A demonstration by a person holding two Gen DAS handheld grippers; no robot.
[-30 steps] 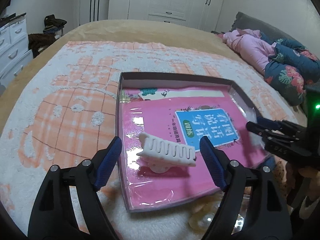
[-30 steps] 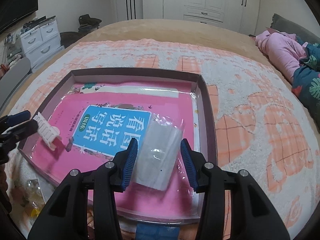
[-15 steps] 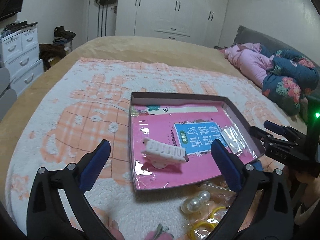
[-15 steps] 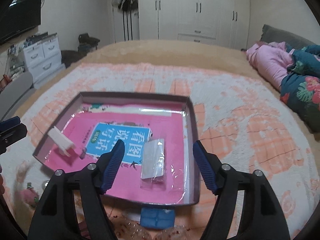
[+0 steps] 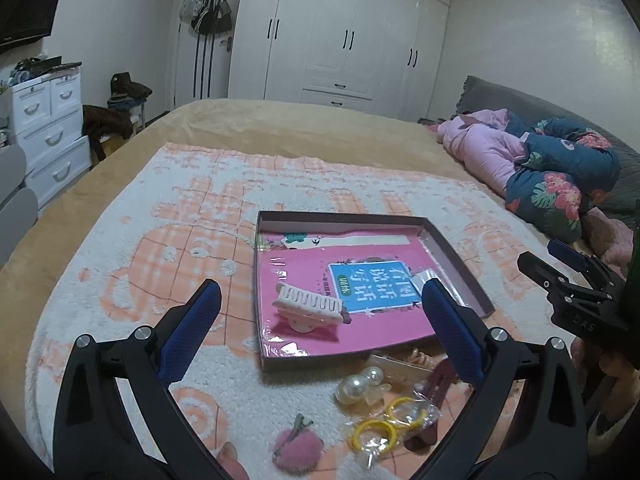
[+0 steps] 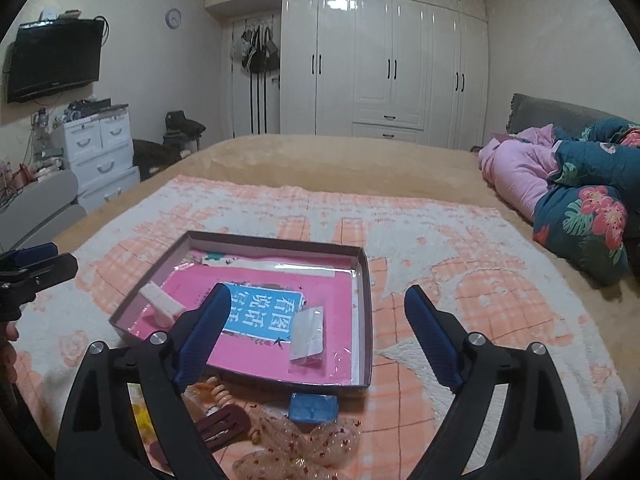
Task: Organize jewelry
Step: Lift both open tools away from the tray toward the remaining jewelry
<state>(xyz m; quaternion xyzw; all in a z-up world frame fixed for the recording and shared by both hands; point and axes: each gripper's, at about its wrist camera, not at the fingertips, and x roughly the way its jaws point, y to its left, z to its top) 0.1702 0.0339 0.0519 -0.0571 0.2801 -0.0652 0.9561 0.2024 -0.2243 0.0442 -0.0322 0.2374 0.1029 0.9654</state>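
both the left gripper (image 5: 320, 320) and right gripper (image 6: 316, 332) are held wide and empty above loose hair accessories (image 5: 384, 404) lying before the tray (image 5: 460, 264), where small slippery pieces may be mis-pinched into the plush blanket (image 5: 160, 240).

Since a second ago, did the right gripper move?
Yes. The right gripper pulled back and up from the tray, open. Earlier its fingers flanked the clear packet; now the packet lies alone in the tray.

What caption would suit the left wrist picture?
Open left gripper above a white hair clip in a pink-lined tray, loose accessories nearby.
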